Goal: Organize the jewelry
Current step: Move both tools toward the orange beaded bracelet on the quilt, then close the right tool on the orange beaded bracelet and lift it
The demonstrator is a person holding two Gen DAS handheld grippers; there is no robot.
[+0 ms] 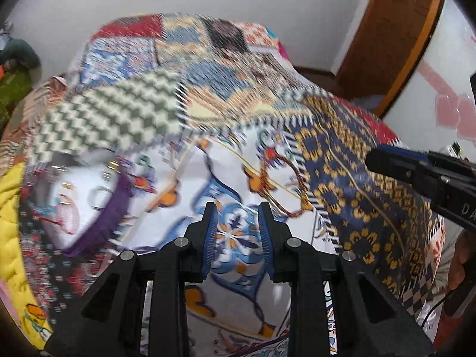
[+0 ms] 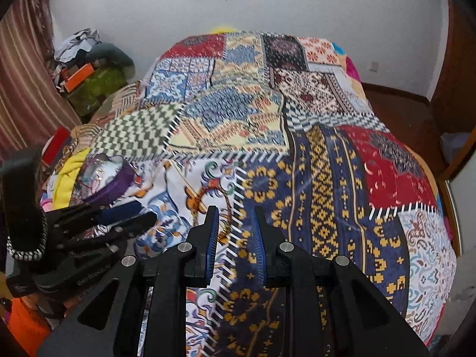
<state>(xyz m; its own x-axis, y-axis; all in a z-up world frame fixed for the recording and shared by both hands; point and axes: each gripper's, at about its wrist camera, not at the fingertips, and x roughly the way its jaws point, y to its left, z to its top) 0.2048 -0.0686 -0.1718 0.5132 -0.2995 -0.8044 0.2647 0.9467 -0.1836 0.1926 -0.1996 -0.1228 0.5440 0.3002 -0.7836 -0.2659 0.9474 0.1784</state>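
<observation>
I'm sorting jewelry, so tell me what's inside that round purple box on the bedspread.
The round purple box shows a white lining and some blurred ring-shaped pieces and a reddish strand through its clear top. Glare and blur hide what exactly they are.

A bedroom in a home; a bed fills most of both views, spread with a patchwork-print bedcover (image 2: 267, 125) of many coloured panels; white plastered walls (image 2: 297, 6) close it in, with a dark wooden door frame (image 1: 395, 44) at the right; a striped curtain (image 2: 26, 83) hangs at the left, and beside it a heap of clothes and boxes (image 2: 89, 65) is piled in the corner.
</observation>
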